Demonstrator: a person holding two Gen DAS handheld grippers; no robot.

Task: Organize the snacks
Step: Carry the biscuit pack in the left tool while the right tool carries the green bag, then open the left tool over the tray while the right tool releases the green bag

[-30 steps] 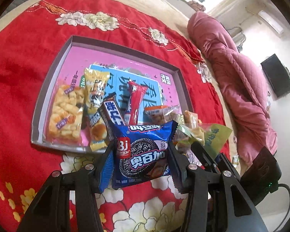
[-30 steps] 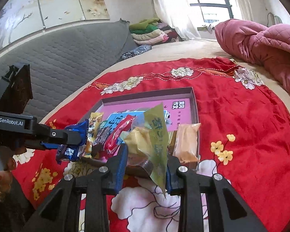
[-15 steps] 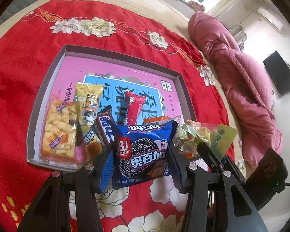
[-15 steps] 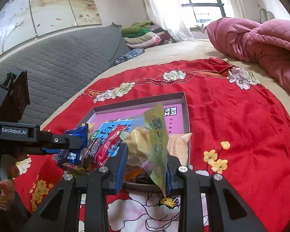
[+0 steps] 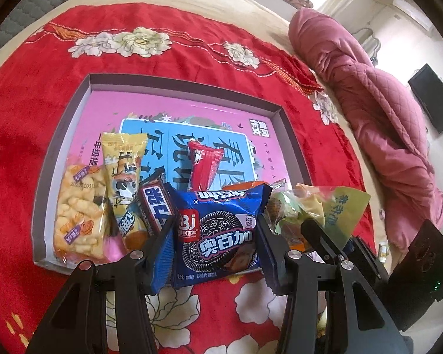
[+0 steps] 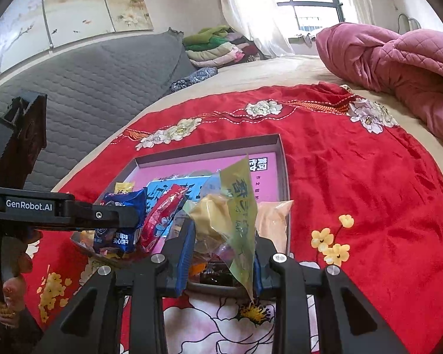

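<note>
Left hand-held gripper clenched on a blue cookie pack, pads pressing both short ends; pack held level above the near rim of the shallow box, at about 6 o'clock of the box in the left wrist view. Right hand-held gripper clenched on a green-and-clear candy bag, which stands upright between the fingers, over the box's near edge.

Box sits on a red flowered blanket spread on the bed. Already lying along its near side: a puffed-corn bag at 9 o'clock of the cookie pack, then a yellow panda pack, a dark chocolate bar, a red wrapper at 12 o'clock. Far half of the box is bare.

Step in hand, by my reading: carrying both snacks in for placing. Next move calls for lowering each onto free floor of the box, cookie pack beside the red wrapper, then easing the fingers apart without nudging the row.
</note>
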